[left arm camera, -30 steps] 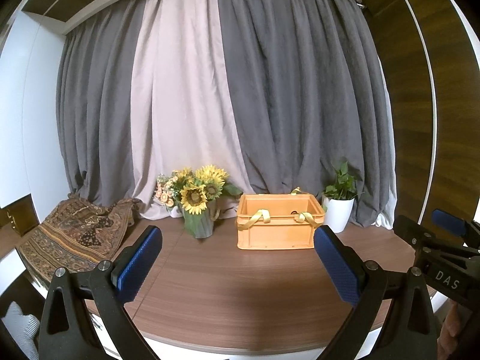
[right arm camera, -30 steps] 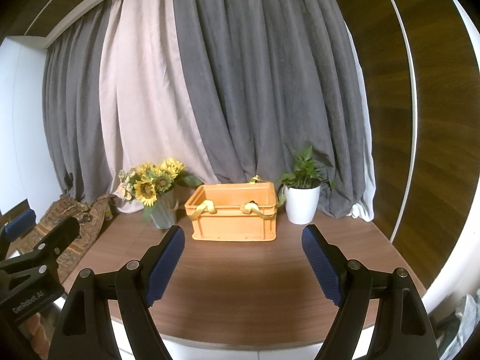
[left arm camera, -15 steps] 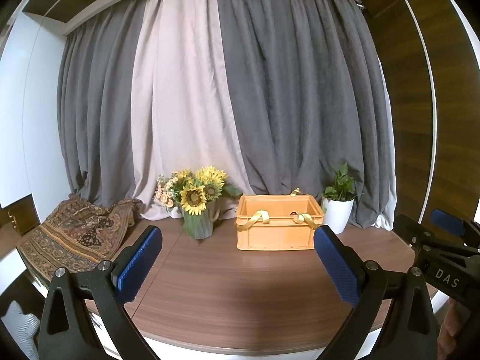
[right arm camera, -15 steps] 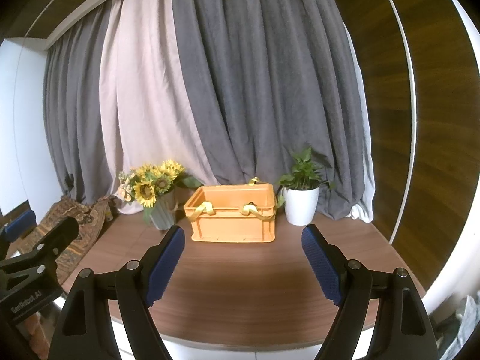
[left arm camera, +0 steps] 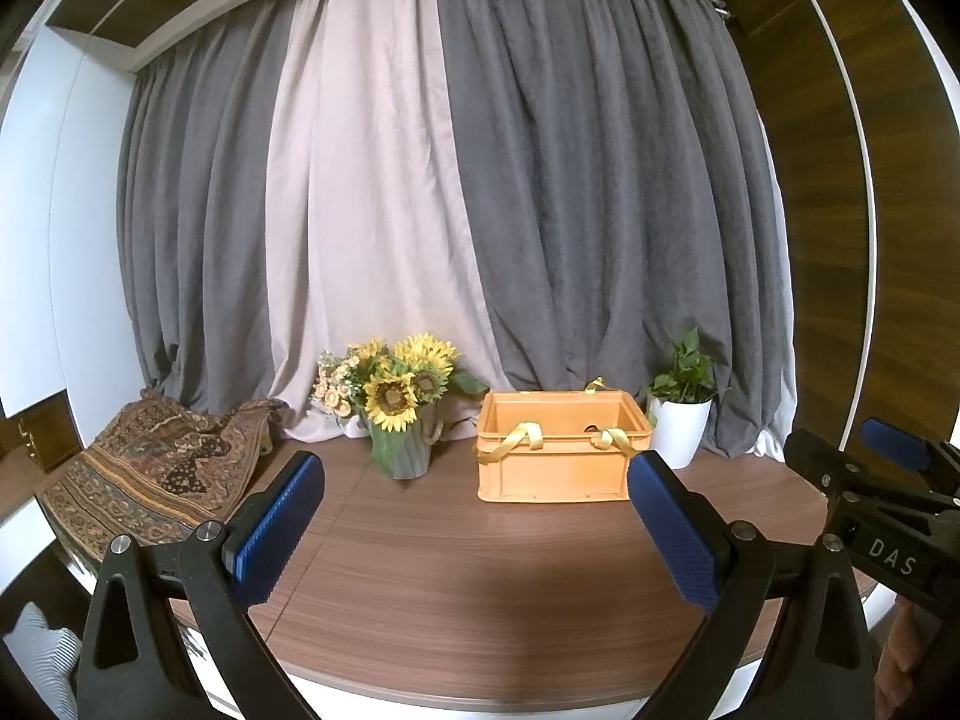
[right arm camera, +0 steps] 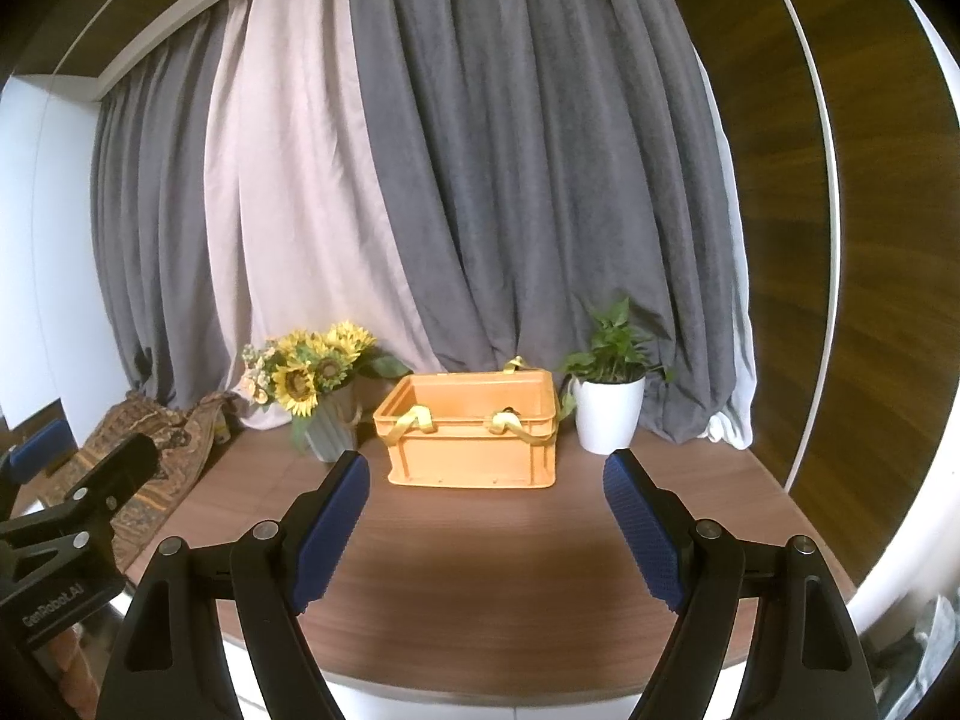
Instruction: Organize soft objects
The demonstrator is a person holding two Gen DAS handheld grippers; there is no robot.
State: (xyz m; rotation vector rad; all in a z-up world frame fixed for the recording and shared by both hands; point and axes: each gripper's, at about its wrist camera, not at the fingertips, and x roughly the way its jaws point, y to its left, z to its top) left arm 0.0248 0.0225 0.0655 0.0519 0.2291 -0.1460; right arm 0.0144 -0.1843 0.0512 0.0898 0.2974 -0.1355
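Note:
An orange plastic crate [left arm camera: 555, 461] [right arm camera: 471, 435] stands toward the back of the wooden table [left arm camera: 480, 564], with yellow straps [left arm camera: 522, 435] draped over its front rim. What lies inside it is hidden. A patterned brown cloth [left arm camera: 156, 474] [right arm camera: 162, 450] lies heaped at the table's left end. My left gripper [left arm camera: 474, 516] hovers over the front edge, open and empty, well short of the crate. My right gripper [right arm camera: 486, 513] is open and empty too, aimed at the crate from the front edge. Each gripper shows at the side of the other's view.
A vase of sunflowers [left arm camera: 399, 414] [right arm camera: 318, 396] stands left of the crate and a white potted plant [left arm camera: 681, 420] [right arm camera: 606, 408] right of it. Grey and pale curtains [left arm camera: 480, 210] hang behind. A dark wood wall panel [right arm camera: 798, 240] curves along the right.

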